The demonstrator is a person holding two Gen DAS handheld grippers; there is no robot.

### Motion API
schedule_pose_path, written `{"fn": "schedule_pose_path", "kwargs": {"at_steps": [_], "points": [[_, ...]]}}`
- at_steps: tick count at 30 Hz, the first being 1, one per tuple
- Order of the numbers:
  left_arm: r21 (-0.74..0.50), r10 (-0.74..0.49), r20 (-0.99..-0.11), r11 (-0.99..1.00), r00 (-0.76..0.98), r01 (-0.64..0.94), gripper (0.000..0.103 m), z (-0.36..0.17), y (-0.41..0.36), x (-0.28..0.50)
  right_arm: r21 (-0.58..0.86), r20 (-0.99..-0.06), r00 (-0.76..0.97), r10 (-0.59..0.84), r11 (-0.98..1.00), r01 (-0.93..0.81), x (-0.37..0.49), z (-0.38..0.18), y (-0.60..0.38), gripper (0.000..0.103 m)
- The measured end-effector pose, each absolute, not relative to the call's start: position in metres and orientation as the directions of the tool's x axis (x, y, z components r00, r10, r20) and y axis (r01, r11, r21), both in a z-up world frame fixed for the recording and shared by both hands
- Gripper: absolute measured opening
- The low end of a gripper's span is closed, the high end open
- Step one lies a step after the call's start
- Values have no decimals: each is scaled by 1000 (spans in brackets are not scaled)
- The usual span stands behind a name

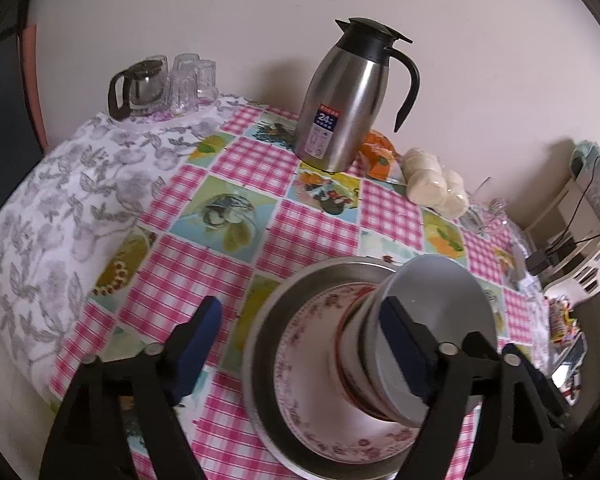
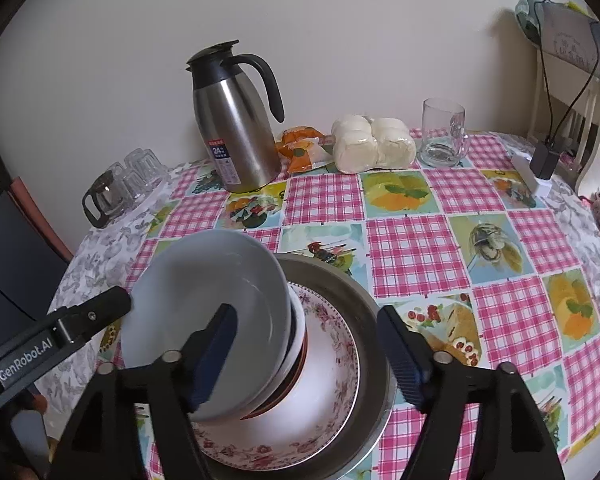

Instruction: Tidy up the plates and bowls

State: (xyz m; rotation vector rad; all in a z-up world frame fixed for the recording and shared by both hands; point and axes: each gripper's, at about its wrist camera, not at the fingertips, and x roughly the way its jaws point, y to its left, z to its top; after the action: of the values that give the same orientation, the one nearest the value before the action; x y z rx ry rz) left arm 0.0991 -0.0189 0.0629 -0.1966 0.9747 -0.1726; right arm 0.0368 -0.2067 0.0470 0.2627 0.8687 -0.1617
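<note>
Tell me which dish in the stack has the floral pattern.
The floral plate, with pink flowers round its rim. It lies in the plain metal pan, beneath the stacked bowls; the top bowl is plain white.

Glossy white ceramic bowl (image 2: pixel 204 304) in a dull metal pan (image 2: pixel 370 312); brushed steel jug (image 2: pixel 236 140); shiny plastic tablecloth (image 2: pixel 412 248)

Steel jug (image 2: pixel 236 120); wrapped buns (image 2: pixel 372 144); glass mug (image 2: pixel 444 134).
</note>
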Motion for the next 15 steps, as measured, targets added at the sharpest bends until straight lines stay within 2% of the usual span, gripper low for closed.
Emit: {"fn": "schedule_pose_path", "kwargs": {"at_steps": [2,6,10,15], "points": [[-229,-224,-804,971,551,61,86,63,-19,99,156,-770,637,-39,957,247,37,47,-207,83],[-242,-235,-796,968,558,64,86,66,-17,97,153,-770,637,-43,957,248,36,48,-208,85],[-237,-229,-792,970,566,61,88,68,-16,96,152,-771,635,-47,955,256,35,49,-209,93],[-213,-198,-789,976,582,43,90,70,-12,93,143,-771,634,-54,956,256,32,51,-209,95]]}}
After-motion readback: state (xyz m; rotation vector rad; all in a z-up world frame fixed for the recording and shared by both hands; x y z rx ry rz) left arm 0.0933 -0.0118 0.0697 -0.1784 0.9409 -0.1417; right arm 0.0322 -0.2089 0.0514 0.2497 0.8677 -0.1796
